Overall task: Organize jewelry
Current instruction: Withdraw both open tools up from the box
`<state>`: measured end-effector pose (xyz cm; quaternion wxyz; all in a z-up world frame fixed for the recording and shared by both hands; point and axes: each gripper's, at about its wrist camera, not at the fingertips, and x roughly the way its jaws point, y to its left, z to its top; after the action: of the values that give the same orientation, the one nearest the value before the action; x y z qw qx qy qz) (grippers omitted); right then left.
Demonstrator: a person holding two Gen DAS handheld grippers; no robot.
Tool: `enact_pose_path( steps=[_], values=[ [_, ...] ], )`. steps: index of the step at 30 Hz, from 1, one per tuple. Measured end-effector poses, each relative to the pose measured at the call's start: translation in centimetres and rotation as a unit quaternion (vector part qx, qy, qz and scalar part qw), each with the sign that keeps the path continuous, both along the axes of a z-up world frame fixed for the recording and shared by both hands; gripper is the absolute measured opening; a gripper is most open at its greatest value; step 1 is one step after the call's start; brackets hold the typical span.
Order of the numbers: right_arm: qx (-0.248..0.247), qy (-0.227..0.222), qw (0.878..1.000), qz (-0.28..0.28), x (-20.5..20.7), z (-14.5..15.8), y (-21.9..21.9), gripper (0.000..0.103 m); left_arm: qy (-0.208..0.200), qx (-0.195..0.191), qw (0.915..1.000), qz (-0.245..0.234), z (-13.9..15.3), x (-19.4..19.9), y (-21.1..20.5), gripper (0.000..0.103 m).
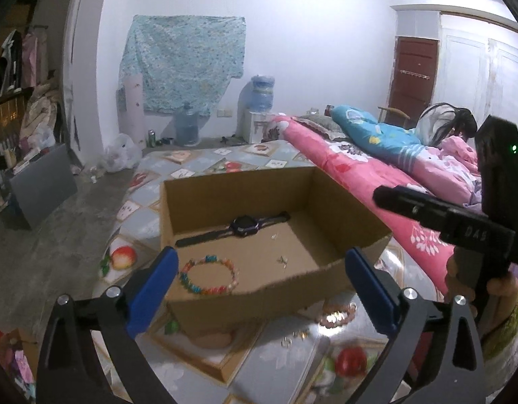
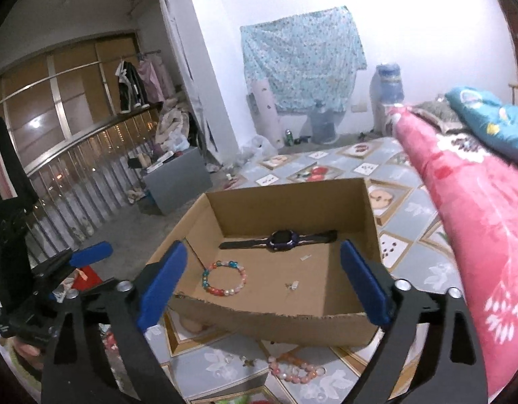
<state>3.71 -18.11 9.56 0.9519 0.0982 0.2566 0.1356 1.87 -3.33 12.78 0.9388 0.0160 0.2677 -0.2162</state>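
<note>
An open cardboard box (image 1: 340, 202) (image 2: 366, 215) stands on a patterned floor mat. Inside it lie a dark wristwatch (image 1: 244, 225) (image 2: 282, 235), a multicoloured bead bracelet (image 1: 208, 274) (image 2: 224, 277) and small earrings (image 1: 282, 260) (image 2: 292, 285). In front of the box, on the mat, lie a pink bead bracelet (image 1: 336, 316) (image 2: 294, 368) and small gold pieces (image 1: 294, 338) (image 2: 247, 362). My left gripper (image 1: 260, 289) hangs open at the box's near edge, nothing between its blue pads. My right gripper (image 2: 264, 282) is open too, empty, above the box's near wall. The other gripper shows at each view's side.
A bed with a pink quilt (image 1: 360, 168) (image 2: 467, 202) runs along the right, with a person's dark hair (image 1: 457, 124) at its far end. A grey box (image 1: 40, 185) (image 2: 178, 181), plastic bags and water jugs (image 1: 262, 92) stand by the far wall. A railing (image 2: 73, 168) lines the left.
</note>
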Motion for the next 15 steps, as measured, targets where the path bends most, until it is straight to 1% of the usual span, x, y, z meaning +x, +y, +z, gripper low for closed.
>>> enact_pose_path(
  steps=[3, 6, 15],
  values=[
    [-0.016, -0.002, 1.0, -0.011, -0.7, 0.3, 0.4, 0.095, 0.014, -0.003, 0.9998, 0.013, -0.4, -0.7, 0.6, 0.097],
    [-0.03, 0.0, 0.999, -0.025, -1.1, 0.3, 0.6, 0.095, 0.025, -0.009, 0.9994, 0.02, -0.6, -1.2, 1.2, 0.097],
    [-0.058, 0.013, 0.997, -0.043, -1.8, -0.2, 1.2, 0.095, 0.04, -0.019, 0.9981, 0.042, -0.7, -2.1, 2.0, 0.097]
  ],
)
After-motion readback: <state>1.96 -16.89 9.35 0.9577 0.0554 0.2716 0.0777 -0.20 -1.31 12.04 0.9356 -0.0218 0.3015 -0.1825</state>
